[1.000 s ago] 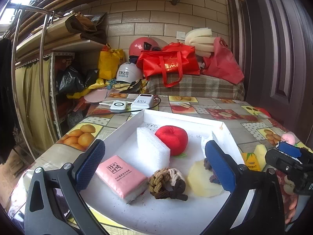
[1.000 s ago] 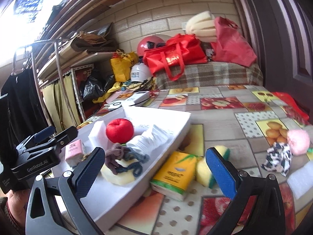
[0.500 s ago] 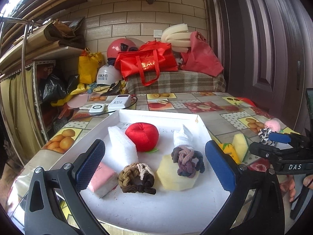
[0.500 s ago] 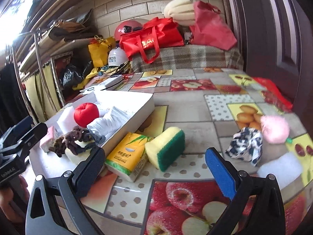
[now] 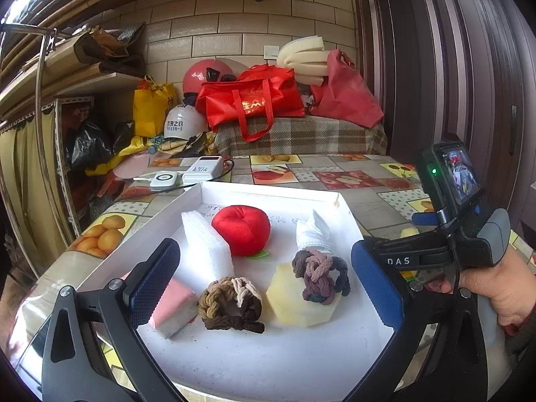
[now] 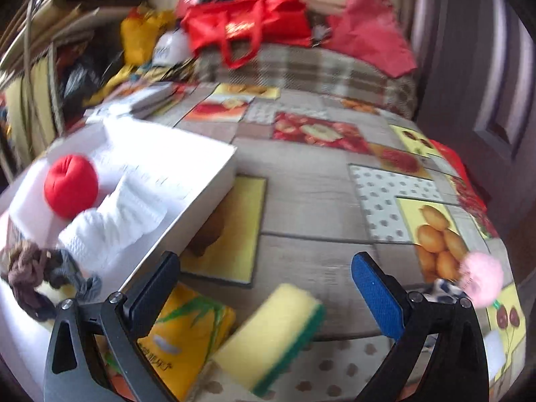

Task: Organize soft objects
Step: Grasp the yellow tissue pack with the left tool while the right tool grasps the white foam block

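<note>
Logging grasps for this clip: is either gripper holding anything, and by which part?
Nothing is held. The left gripper and right gripper are both open and empty.

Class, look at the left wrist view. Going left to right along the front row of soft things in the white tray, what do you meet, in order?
Pink tissue pack → brown braided rope knot → pale yellow sponge, with the purple braided knot lying on it.

My left claw (image 5: 264,284) hangs open and empty over the white tray's (image 5: 268,361) near edge. Inside I see a red plush apple (image 5: 241,229) toward the far edge, white foam block (image 5: 206,248), pink tissue pack (image 5: 174,305), two braided scrunchies, brown (image 5: 231,305) and purple (image 5: 320,276), the purple one resting on a yellow sponge (image 5: 294,305).
</note>
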